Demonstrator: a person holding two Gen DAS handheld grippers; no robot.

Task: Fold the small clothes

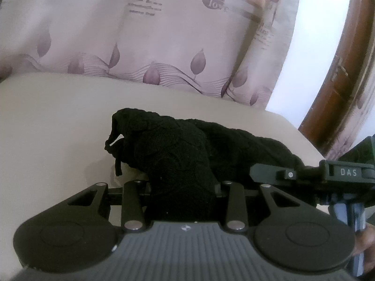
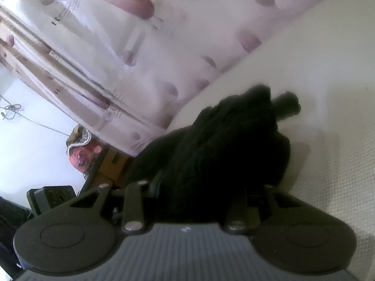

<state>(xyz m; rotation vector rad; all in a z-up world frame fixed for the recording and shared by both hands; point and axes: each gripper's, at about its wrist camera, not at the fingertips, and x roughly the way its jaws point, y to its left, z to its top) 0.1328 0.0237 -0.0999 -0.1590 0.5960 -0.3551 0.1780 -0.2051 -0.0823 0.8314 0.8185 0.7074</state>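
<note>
A black knitted garment (image 1: 178, 149) lies bunched on the cream table (image 1: 58, 117). In the left wrist view its near end runs up between the jaws of my left gripper (image 1: 182, 185), which is shut on it; the cloth hides the fingertips. The garment stretches right to the black frame of my right gripper (image 1: 346, 172). In the right wrist view the same black garment (image 2: 225, 140) fills the gap of my right gripper (image 2: 201, 187), which is shut on it. A dark, blurred stub (image 2: 288, 105) sticks out past the cloth; I cannot tell what it is.
A pale pink curtain with purple leaf prints (image 1: 164, 46) hangs right behind the table's far edge. A brown wooden door (image 1: 339, 82) stands at the right. Off the table's left side are a cardboard box (image 2: 110, 164) and a reddish bundle (image 2: 80, 154).
</note>
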